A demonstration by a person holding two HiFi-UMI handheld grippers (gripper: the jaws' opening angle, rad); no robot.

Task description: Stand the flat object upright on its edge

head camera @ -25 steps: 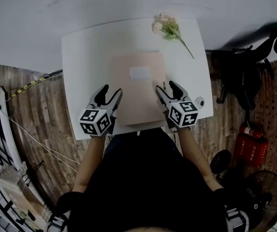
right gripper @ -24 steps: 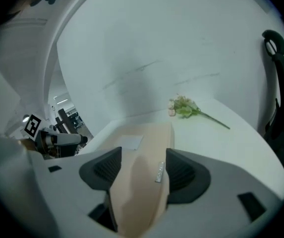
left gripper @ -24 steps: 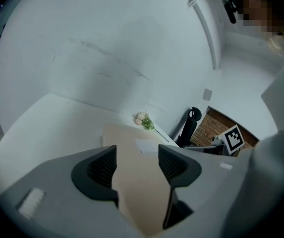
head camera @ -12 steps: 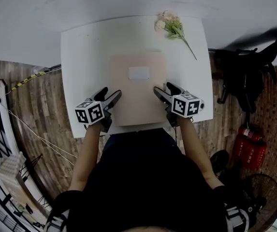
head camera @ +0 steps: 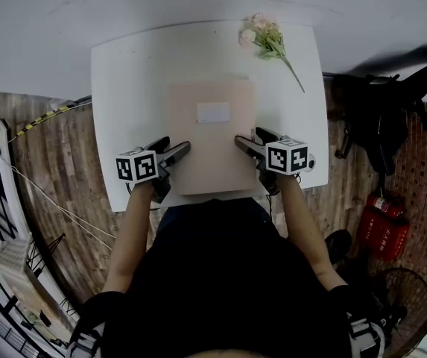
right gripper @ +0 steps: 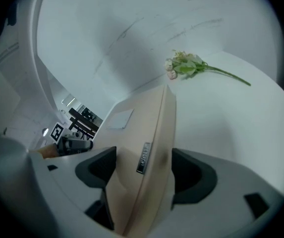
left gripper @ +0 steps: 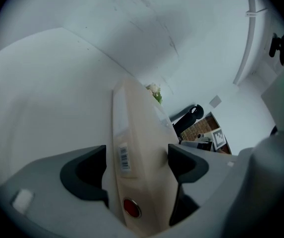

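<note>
I had the left gripper [head camera: 176, 145] and right gripper [head camera: 247, 136] opening, jaws slack astride the flat beige case [head camera: 213, 136], so any lift risked it slipping out.

My head camera looks steeply down on the white table [head camera: 124, 88]. My gripper cameras sit low, close against the beige case [head camera: 213, 136], facing inward; all three see the flower sprig [head camera: 267, 42].
</note>
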